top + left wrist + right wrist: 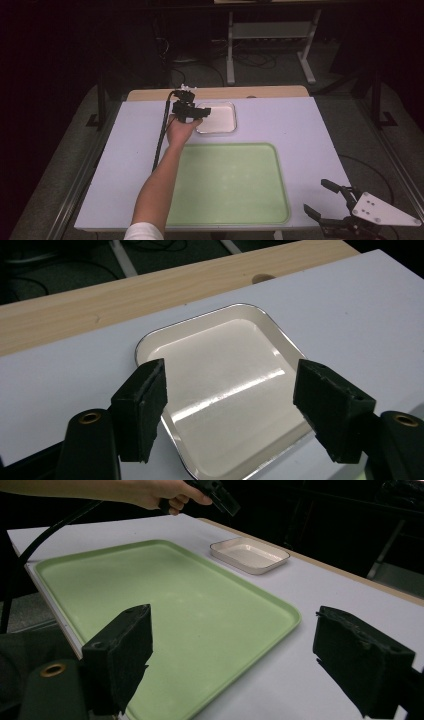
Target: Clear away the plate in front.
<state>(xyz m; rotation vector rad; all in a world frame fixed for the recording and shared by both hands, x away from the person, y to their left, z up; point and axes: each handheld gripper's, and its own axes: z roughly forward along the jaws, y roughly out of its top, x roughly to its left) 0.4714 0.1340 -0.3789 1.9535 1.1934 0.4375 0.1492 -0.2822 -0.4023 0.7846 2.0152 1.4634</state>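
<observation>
surface: pale sheet over a wooden top; it carries a green tray and a white dish, both bare.
tray: large, green, flat with a low rim, on the near half of the surface, nothing in it.
dish: small, white, shallow, with a thin dark rim; it sits just beyond the tray's far left corner, apart from it and flat on the surface.
step: judged from the reach, the left hand is bringing its gripper in on the dish to take it by the near edge; no grasp yet.
left gripper: held above the dish's near-left part, jaws well apart and straddling the near corner in the left gripper view, pads off the rim, nothing held.
right gripper: down at the near right corner of the surface, beside the tray, jaws spread wide and empty.
next move: likely lower the left gripper until one jaw goes inside the dish and one outside its rim, then close on the rim wall.
care: the rim is thin and low and the glaze looks slick, so the bite should be deep enough before any lift; the tray looks like the likely place to set it.
</observation>
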